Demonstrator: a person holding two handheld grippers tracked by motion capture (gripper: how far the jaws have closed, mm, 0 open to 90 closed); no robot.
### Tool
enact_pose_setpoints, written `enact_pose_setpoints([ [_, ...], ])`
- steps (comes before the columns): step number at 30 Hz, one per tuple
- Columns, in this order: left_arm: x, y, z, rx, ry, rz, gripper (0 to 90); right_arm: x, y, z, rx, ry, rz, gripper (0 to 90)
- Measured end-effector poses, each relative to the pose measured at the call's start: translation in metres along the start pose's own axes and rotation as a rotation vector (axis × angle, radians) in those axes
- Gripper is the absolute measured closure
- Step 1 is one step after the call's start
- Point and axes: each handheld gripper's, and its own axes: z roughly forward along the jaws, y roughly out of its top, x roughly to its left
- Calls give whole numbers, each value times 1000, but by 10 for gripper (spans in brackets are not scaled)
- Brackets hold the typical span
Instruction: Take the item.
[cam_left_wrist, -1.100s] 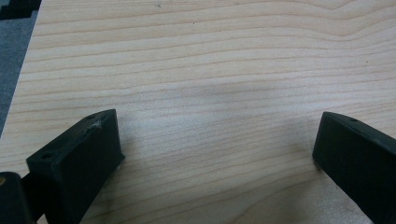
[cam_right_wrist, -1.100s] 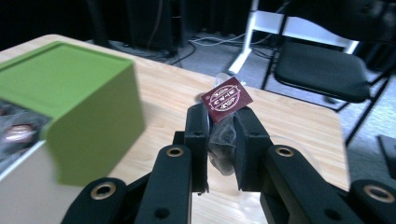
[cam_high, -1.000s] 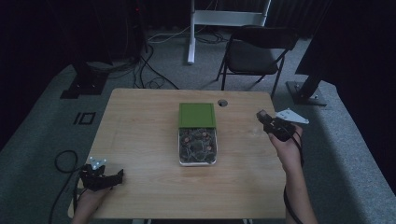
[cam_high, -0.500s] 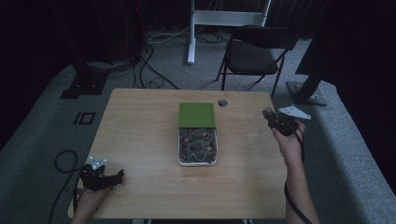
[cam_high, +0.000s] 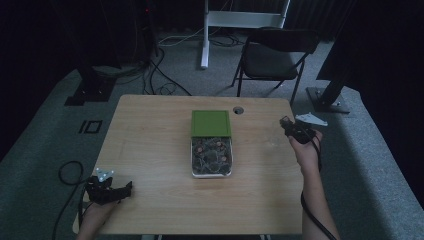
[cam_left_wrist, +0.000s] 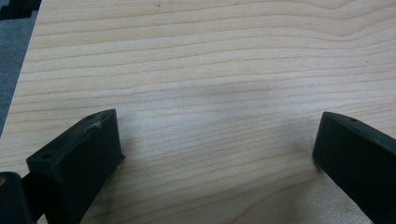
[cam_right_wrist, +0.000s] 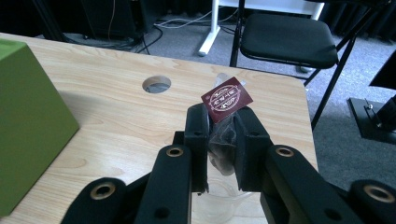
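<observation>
The table (cam_high: 150, 150) is a rectangular worktop of pale wood with visible grain and rounded corners; a round cable hole (cam_high: 238, 110) sits near its far edge. At the middle stands a clear rectangular container (cam_high: 212, 159) filled with small dark packets, and its square green lid (cam_high: 211, 123), matte and flat, lies touching the container's far side. The left gripper (cam_high: 122, 189), black and blocky, rests at the near left corner, jaws spread wide over bare wood. The right gripper (cam_right_wrist: 220, 140) is held above the right edge, jaws clamped on a small clear crinkled packet (cam_right_wrist: 223, 140) with dark contents and a maroon square label (cam_right_wrist: 227, 99).
</observation>
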Motion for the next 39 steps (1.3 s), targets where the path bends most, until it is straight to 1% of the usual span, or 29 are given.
enact_pose_setpoints([
  [9, 0, 0, 0, -1, 0, -1, 17, -3, -6, 9, 26, -13, 15, 778],
  [11, 0, 0, 0, 0, 0, -1, 17, -3, -7, 11, 27, -3, 23, 776],
  [12, 0, 0, 0, 0, 0, -1, 17, -2, -7, 12, 29, -6, 22, 775],
  [13, 0, 0, 0, 0, 0, -1, 17, -2, -7, 13, 41, -14, 9, 773],
  [16, 0, 0, 0, 0, 0, -1, 17, -1, -8, 15, 47, -25, 11, 761],
  [19, 0, 0, 0, 0, 0, -1, 17, 0, -8, 16, 47, -22, 20, 709],
  [21, 0, 0, 0, 0, 0, -1, 17, 0, -8, 15, 47, -29, 22, 694],
  [22, 0, 0, 0, 0, 0, -1, 17, 0, -7, 15, 53, -29, 25, 680],
  [24, 0, 0, 0, 0, 0, -1, 17, 1, -6, 13, 46, -26, 30, 653],
  [25, 0, 0, 0, 0, 0, -1, 17, 1, -6, 13, 46, -26, 30, 653],
  [26, 0, 0, 0, 0, 0, -1, 17, 1, -5, 13, 44, -25, 30, 633],
  [28, 0, 0, 0, 0, 0, -1, 17, 2, -2, 9, 36, -9, 36, 564],
  [32, 0, 0, 0, 0, 0, -1, 17, 5, -1, 5, 40, 7, 28, 502],
  [35, 0, 0, 0, 0, 0, -1, 17, 6, -2, 3, 50, 22, 26, 439],
  [37, 0, 0, 0, 0, 0, -1, 17, 8, -3, 1, 47, 21, 19, 393],
  [39, 0, 0, 0, 0, 0, -1, 17, 9, -4, 0, 42, 25, 31, 352],
])
